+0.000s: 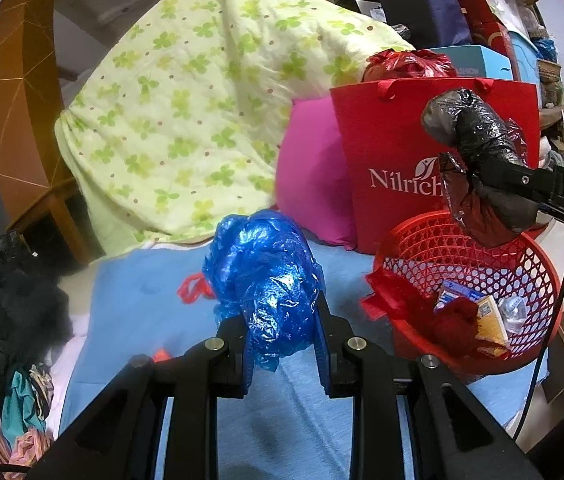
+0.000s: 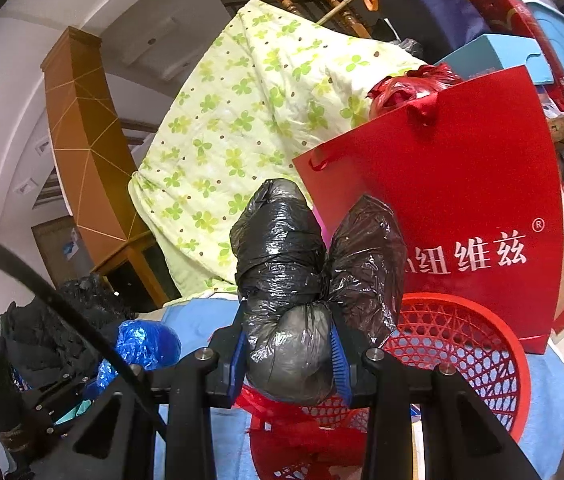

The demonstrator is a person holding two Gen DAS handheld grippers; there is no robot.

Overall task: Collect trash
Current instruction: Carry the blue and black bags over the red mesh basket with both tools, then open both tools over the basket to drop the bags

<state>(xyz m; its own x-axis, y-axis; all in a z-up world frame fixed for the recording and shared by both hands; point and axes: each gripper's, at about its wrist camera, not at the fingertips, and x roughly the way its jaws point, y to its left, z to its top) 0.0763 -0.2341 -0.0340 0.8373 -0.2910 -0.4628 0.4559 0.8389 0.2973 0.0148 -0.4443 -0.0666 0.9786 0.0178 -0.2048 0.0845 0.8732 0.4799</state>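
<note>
Big green-flowered quilt [image 1: 185, 120] piled at the back of the bed [image 1: 141, 300], red paper bag [image 1: 398, 160] standing beside it, and the red basket [image 1: 522, 280] on the blue sheet just in front of that bag. My right gripper [image 2: 290, 344] is clamped on the black bag [image 2: 302, 280], hanging right over the basket's rim, above the cartons inside. My left gripper [image 1: 282, 344] is squeezed onto the blue bag [image 1: 261, 276], low over the sheet, left of the basket. Both look like thin crumpled plastic: light, soft, slippery, so I reckon a pinch through the bunched middle holds best; loose tails could slip or snag the mesh.
</note>
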